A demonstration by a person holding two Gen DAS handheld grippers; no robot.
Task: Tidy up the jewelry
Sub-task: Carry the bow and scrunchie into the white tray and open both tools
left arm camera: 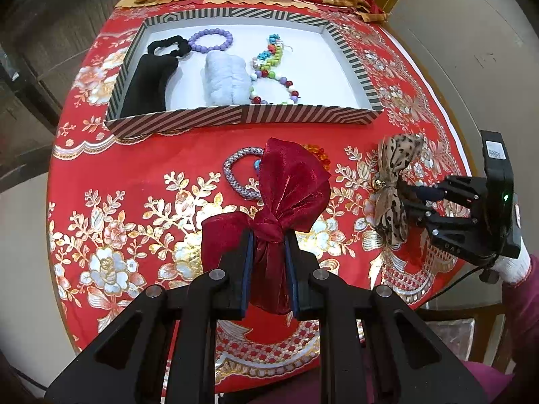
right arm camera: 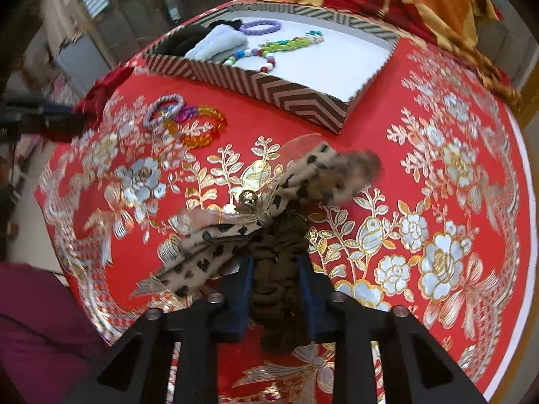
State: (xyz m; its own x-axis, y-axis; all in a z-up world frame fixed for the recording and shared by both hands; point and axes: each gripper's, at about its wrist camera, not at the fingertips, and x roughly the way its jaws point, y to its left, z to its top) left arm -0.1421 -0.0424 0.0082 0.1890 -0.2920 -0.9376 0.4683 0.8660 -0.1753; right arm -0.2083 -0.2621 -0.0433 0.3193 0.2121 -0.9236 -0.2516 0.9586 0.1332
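Both bows gripped, tray dead ahead.

Your left gripper [left arm camera: 271, 235] pinches the red bow [left arm camera: 289, 188] at its knot, lower centre; your right gripper [right arm camera: 274, 266] clamps the leopard bow [right arm camera: 269, 208]. Loose bracelets [left arm camera: 241, 171] lie mid-frame on the bench [left arm camera: 134, 168]. Striped tray [left arm camera: 242, 114] sits beyond, upper frame, long axis across; left looks nearer.

I can read no words or numbers. The right gripper [left arm camera: 409, 198] has a label like a QR code on its body and faint raised characters, too small to read.
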